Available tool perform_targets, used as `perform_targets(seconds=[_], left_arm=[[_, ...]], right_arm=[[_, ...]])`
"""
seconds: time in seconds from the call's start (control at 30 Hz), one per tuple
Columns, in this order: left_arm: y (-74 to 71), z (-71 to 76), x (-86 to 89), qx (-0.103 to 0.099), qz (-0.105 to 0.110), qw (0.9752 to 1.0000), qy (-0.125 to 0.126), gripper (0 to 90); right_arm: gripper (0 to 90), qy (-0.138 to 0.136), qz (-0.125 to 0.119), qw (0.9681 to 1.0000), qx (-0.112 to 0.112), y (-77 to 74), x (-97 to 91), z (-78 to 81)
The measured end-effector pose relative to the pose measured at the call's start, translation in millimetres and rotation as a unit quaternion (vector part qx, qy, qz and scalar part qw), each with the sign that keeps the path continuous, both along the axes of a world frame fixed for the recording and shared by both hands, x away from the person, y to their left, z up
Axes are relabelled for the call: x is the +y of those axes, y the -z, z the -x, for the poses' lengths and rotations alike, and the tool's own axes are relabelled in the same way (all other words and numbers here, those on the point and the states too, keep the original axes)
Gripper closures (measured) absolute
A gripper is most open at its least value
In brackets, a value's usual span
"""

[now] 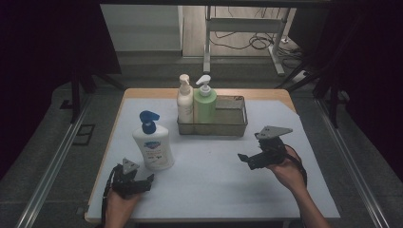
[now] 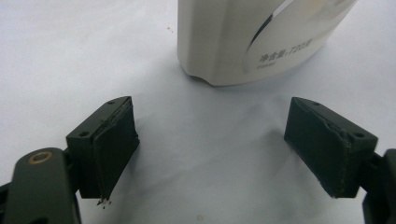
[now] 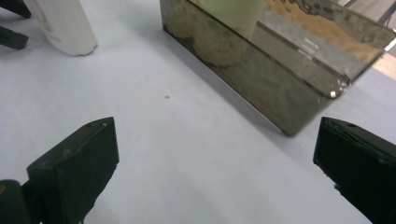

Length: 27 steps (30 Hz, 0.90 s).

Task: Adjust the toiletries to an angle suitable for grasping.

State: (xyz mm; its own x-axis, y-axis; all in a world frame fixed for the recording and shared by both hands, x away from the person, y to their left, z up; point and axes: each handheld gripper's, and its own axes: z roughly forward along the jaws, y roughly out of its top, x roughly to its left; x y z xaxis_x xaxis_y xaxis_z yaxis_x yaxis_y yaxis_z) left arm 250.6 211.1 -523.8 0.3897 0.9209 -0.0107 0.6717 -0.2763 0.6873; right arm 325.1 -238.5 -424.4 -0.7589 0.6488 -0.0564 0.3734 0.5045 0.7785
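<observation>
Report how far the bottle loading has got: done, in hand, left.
Done: the cream pump bottle and the green pump bottle stand inside the metal tray, at its left end.
In hand: nothing. The left gripper is open just short of the blue-pump bottle; the right gripper is open over bare table.
Left: likely that bottle, which stands outside the tray.

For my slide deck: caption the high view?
Open left gripper beside blue-capped bottle; two bottles in metal tray.

white bottle point(image 2: 243, 37) cut off above its base, metal tray point(image 3: 299, 70) far end cropped, label print too small to read
</observation>
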Motion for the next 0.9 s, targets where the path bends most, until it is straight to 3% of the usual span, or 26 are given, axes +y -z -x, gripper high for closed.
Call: perform_targets(seconds=[0.4, 0.8, 0.9], left_arm=[[-0.2, -0.2, -0.4, 0.002, 0.004, 1.0, -0.003, 16.5], [-3.5, 1.0, 0.0, -0.006, -0.01, 0.9999, 0.001, 18.5], [-6.2, 1.4, 2.9, -0.009, -0.004, 0.9999, -0.002, 19.5]], right_arm=[[0.2, 0.027, 0.002, 0.9994, 0.023, 39.5, -23.1, 21.1], [0.6, 0.041, 0.01, 0.9979, 0.049, 76.9, -30.2, 27.9], [0.6, 0.045, 0.02, 0.9973, 0.055, 85.8, -31.3, 28.4]])
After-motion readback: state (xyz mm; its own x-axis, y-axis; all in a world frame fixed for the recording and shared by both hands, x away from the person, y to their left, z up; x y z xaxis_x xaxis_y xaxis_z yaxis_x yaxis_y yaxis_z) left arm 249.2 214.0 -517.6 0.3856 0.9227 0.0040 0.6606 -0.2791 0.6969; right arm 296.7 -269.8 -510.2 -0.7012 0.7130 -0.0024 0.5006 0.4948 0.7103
